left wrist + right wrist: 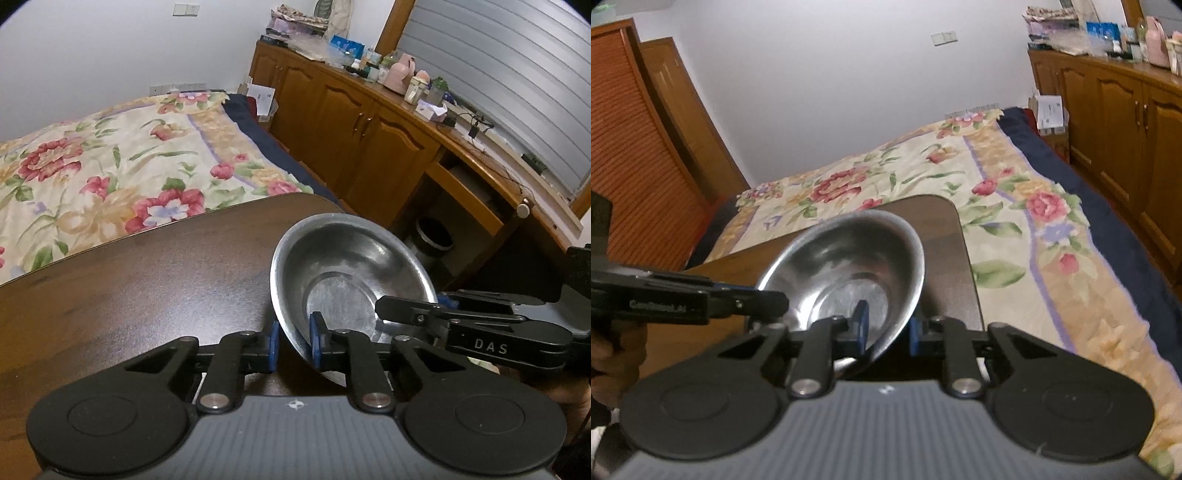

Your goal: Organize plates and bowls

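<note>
A shiny steel bowl [351, 273] is held tilted above the dark wooden table [147, 280]. My left gripper [294, 341] straddles the bowl's near-left rim, one blue pad outside and one inside, with a small gap on the outer side. My right gripper [413, 308] comes in from the right and pinches the bowl's right rim. In the right wrist view the same bowl [849, 266] sits between my right gripper's [888, 332] blue pads, and my left gripper [768, 299] reaches in from the left onto the opposite rim.
The table's [945, 236] far edge borders a bed with a floral quilt [110, 166]. A wooden sideboard [351, 122] loaded with bottles and boxes stands at right, with a dark bin [434, 236] under its open bay.
</note>
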`<state>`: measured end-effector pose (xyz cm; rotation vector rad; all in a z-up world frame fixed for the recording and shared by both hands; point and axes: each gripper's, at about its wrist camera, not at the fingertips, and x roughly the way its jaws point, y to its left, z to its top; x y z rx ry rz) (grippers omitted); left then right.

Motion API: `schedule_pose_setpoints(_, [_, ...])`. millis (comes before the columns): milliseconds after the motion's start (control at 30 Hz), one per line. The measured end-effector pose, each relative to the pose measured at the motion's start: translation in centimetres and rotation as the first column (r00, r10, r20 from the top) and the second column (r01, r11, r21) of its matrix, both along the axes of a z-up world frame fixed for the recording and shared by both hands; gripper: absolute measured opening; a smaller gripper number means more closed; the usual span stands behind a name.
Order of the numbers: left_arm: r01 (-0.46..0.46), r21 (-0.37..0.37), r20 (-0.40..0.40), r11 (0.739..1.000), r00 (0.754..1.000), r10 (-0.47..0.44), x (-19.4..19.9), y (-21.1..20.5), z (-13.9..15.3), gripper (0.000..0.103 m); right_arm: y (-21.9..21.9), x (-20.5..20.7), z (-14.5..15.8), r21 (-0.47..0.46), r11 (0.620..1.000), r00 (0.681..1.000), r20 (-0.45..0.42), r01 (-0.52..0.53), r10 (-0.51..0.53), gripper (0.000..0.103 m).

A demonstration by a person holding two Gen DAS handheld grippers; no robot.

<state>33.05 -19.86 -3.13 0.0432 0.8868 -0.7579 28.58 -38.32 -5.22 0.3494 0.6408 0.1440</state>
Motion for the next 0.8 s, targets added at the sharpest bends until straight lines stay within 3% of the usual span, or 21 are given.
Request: schedule_pose_setpoints(800, [0.023,-0.044,0.135,0.999,0.991,-0.017,-5.8,3.0,5.6,0.018,1.3,-4.0,4.7,-0.004,1.0,0.996,0.09,0.017,-0.016,0.023])
